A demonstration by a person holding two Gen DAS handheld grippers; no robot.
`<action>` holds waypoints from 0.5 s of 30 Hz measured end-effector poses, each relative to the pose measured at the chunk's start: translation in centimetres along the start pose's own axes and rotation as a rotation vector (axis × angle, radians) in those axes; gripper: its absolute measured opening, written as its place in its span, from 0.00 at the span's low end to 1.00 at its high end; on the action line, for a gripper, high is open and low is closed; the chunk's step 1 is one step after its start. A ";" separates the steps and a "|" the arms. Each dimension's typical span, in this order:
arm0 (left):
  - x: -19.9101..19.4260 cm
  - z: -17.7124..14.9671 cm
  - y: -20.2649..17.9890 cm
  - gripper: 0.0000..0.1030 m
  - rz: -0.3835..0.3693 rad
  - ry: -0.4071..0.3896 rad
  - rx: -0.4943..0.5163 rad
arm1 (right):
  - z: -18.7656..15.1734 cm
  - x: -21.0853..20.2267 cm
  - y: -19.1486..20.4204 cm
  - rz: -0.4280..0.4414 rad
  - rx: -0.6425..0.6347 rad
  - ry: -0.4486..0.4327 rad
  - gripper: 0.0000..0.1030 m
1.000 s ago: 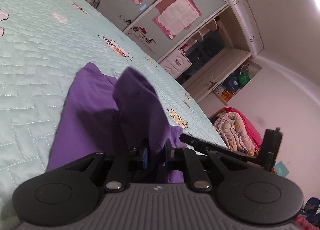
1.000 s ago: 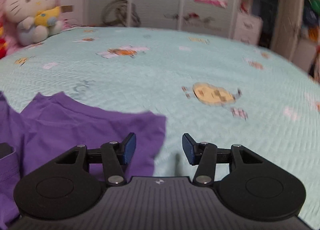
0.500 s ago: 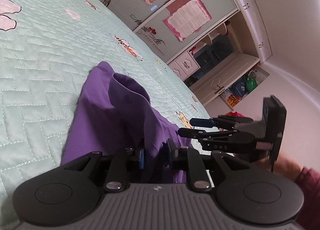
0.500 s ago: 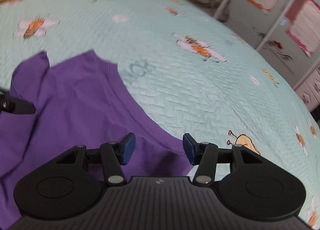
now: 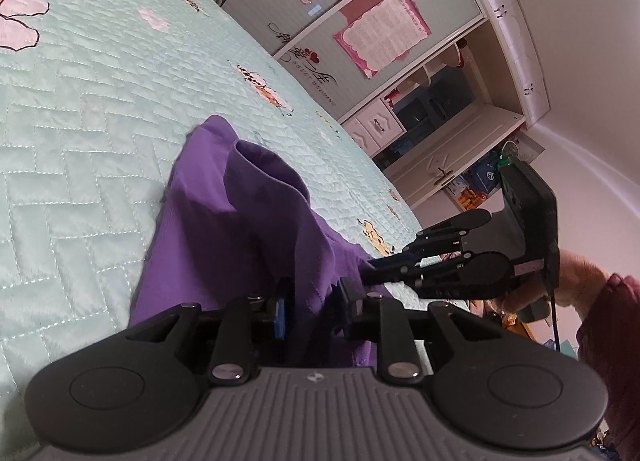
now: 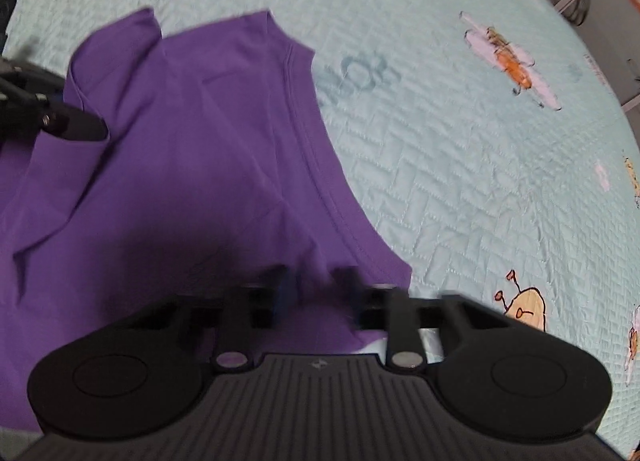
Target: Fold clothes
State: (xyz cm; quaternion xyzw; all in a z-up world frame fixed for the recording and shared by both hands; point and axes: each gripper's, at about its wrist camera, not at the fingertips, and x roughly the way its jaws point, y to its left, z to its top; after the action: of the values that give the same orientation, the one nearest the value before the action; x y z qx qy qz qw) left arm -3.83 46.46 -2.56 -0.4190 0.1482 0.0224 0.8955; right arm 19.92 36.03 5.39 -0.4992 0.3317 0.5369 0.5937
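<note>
Purple, thin and stretchy-looking, the knit garment (image 6: 192, 149) lies spread on the pale green quilted bedspread (image 6: 460, 181) printed with cartoon insects, one ribbed hem or armhole edge curving down its right side in the right wrist view. The right tool (image 6: 316, 289) points steeply down at the near corner of that edge, its jaws drawn in narrow with a pinch of the purple cloth gathered between them; the fingers are blurred, but the cloth bunches there as if it is caught. The left tool (image 5: 310, 301) sits low and nearly level at the garment's other side, where a ridge of fabric stands up in a soft peak between its blue-padded fingers (image 5: 280, 313); those jaws are opening, the cloth between them but no longer squeezed. In the left wrist view the right tool's fingers reach in from the right and bite the cloth edge, a person's hand and dark red sleeve (image 5: 612, 341) behind it. This looks like an early step: taking fresh holds along the near edge before a fold. The next move probably calls for the left tool to regrip a matching corner so both lift together and carry the edge across evenly; a one-sided lift would likely drag and skew the cloth.
</note>
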 end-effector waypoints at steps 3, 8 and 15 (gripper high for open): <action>-0.1 0.0 -0.1 0.27 -0.005 -0.002 0.005 | -0.2 -0.1 0.1 -0.012 -0.016 0.010 0.04; -0.1 0.1 -0.8 0.27 -0.070 -0.013 0.047 | -1.4 -1.2 -0.3 -0.067 -0.013 -0.014 0.02; 1.2 0.1 0.0 0.32 -0.001 0.041 0.041 | -3.4 0.1 -1.3 -0.129 0.018 0.026 0.04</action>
State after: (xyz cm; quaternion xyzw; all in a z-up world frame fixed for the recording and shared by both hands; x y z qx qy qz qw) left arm -2.61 46.42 -2.80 -0.4011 0.1669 0.0105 0.9007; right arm 21.70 32.94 4.66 -0.5213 0.3114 0.4881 0.6270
